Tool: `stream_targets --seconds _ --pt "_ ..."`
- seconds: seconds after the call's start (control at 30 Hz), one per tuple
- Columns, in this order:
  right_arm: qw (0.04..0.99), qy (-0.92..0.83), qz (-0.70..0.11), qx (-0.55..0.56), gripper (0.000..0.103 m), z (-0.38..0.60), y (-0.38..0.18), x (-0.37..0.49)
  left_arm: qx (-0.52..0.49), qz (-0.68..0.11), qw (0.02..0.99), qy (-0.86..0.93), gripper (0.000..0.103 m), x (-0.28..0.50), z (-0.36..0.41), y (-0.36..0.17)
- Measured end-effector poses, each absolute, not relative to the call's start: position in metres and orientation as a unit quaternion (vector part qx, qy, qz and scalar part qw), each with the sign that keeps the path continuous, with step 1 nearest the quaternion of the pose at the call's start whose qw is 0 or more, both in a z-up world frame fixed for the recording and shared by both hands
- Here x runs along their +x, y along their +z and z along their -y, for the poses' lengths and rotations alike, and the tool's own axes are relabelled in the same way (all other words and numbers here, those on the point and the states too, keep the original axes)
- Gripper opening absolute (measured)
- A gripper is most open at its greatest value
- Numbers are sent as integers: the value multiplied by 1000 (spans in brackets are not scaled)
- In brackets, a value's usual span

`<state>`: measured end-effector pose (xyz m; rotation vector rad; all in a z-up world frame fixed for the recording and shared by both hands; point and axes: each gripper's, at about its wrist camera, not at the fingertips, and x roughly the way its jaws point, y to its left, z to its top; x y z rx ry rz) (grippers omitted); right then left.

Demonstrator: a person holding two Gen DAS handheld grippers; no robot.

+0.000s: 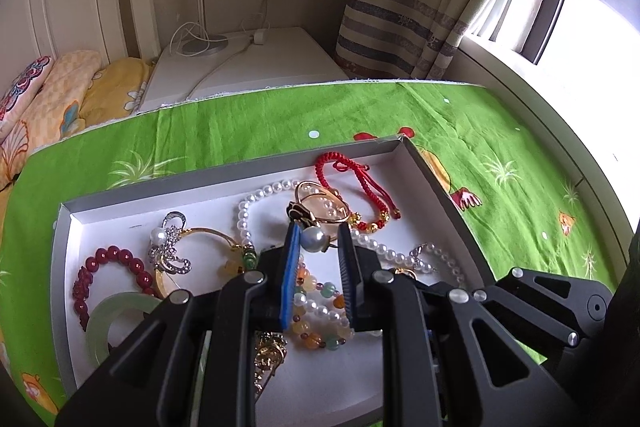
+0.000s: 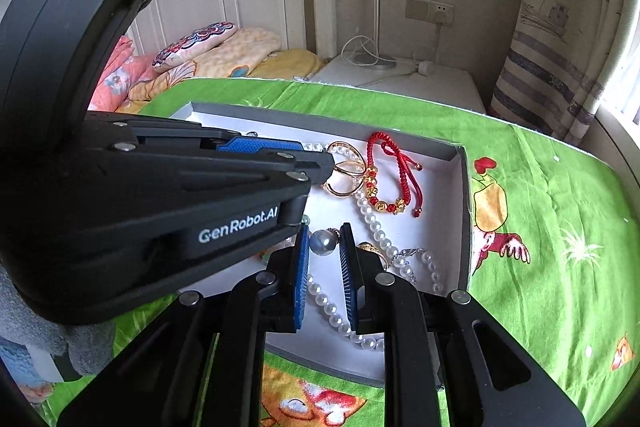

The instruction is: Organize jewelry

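Jewelry is all heaped in one shallow grey box (image 1: 256,171) on the green tabletop cloth (image 1: 240,123), so I'd say I'm at the picking-out stage. My left tool (image 1: 318,241) has its pads drawn nearly together around a big grey pearl (image 1: 313,238) low in the middle of the frame; the pearl seems to hang from a dark gold clasp, but I can't tell if I'm truly pinching it. In the other view my right tool (image 2: 324,241) is also almost closed, with what looks like the same pearl (image 2: 323,238) between its pads. A white pearl necklace (image 2: 376,227) and red cord bracelet (image 2: 386,163) lie upper right. Next move probably needs a gentle lift, so nothing tangled comes along.
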<state>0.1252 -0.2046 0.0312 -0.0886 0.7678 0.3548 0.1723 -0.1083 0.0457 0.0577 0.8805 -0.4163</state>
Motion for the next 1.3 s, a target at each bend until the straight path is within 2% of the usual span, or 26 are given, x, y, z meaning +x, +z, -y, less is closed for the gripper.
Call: stream_targets --seconds 0.17,0.23,0.27,0.37,0.4,0.43,0.53,0.57,0.6,0.67,0.7,0.8,1.03,1.2,1.3 --pt "912 172 -371 -36 18 206 32 127 36 -414 889 -192 20 170 109 46" --pt "912 172 -372 -28 19 209 32 128 38 -410 892 -187 27 168 109 47" --pt "911 172 -373 -22 21 211 32 129 38 -407 894 -184 35 167 108 48" --pt "911 172 -374 -12 43 214 33 128 38 -395 901 -172 51 163 103 52" --pt "913 172 -371 -12 54 214 34 127 39 -390 905 -165 54 161 102 54" --pt "914 172 -367 -13 60 214 35 125 41 -384 909 -155 56 159 99 56" --pt "917 168 -362 -10 61 217 36 121 46 -359 923 -130 69 148 87 66" --pt "918 166 -361 -5 62 219 36 120 49 -346 930 -117 76 142 82 71" --pt "918 163 -361 -1 66 221 37 118 53 -329 937 -103 80 133 78 77" --pt "921 155 -356 7 73 226 40 111 65 -290 952 -80 98 113 68 89" --pt "924 150 -351 10 75 228 43 106 70 -267 958 -71 101 101 64 95" --pt "938 133 -319 19 87 234 55 86 76 -223 971 -50 101 68 49 108" --pt "961 90 -261 20 87 230 77 39 44 -203 978 12 101 16 9 97" --pt "974 61 -217 -23 87 216 70 19 24 -232 973 -4 101 20 -3 86" --pt "973 72 -218 -15 87 216 67 24 35 -242 970 0 101 25 1 80"
